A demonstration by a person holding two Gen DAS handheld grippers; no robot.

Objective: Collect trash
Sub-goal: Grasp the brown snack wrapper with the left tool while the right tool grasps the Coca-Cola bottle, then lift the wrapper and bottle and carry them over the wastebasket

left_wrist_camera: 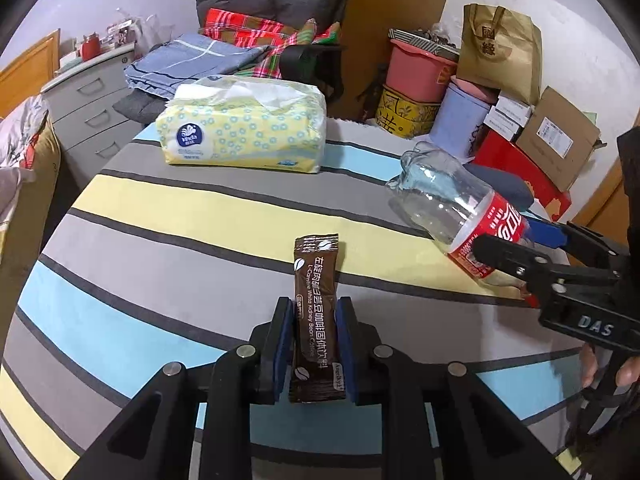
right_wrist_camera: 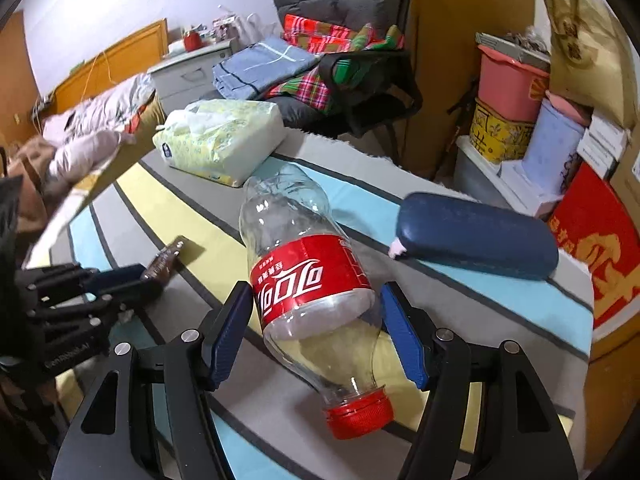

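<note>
A brown foil coffee-mix sachet [left_wrist_camera: 316, 316] is lying on the striped grey, yellow and blue tablecloth [left_wrist_camera: 180, 216], pinched between the blue pads of the left gripper [left_wrist_camera: 313, 350]. Nearby, a clear empty plastic cola bottle with a red label and cap [right_wrist_camera: 316, 292] is lying on its side between the spread jaws of the right gripper [right_wrist_camera: 316, 336], whose pads are flanking its label without clearly pressing.

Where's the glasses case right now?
In the right wrist view, the dark blue glasses case lies on the striped cloth, right of the empty cola bottle, near the table's far edge.
</note>
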